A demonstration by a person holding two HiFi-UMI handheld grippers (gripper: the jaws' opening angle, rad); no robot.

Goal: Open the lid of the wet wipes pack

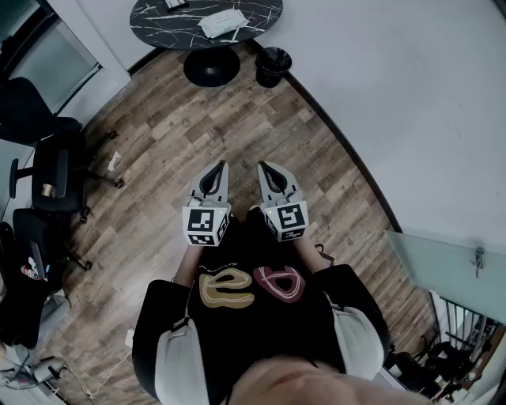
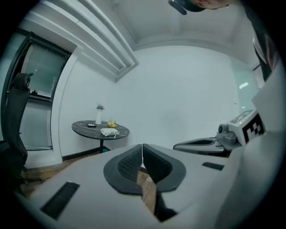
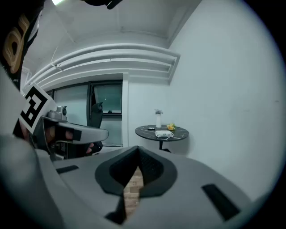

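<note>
Head view: the left gripper point(image 1: 217, 168) and right gripper point(image 1: 266, 168) sit side by side, jaws together, empty. The wet wipes pack point(image 1: 224, 22) lies on the round table point(image 1: 158, 24), well apart. Approach first, steady the pack with one gripper, then part the other's jaws at the lid tab. The black bin point(image 1: 273, 65): contents unseen.

Left gripper view: pads meet on nothing.

Right gripper view: likewise. A vase point(image 3: 158, 120) beside the pack holds a sprig.

We hold the left gripper point(image 1: 219, 168) and right gripper point(image 1: 263, 168) side by side over the wooden floor point(image 1: 158, 158); the wet wipes pack point(image 1: 223, 23) lies on the far round table point(image 1: 158, 28).
</note>
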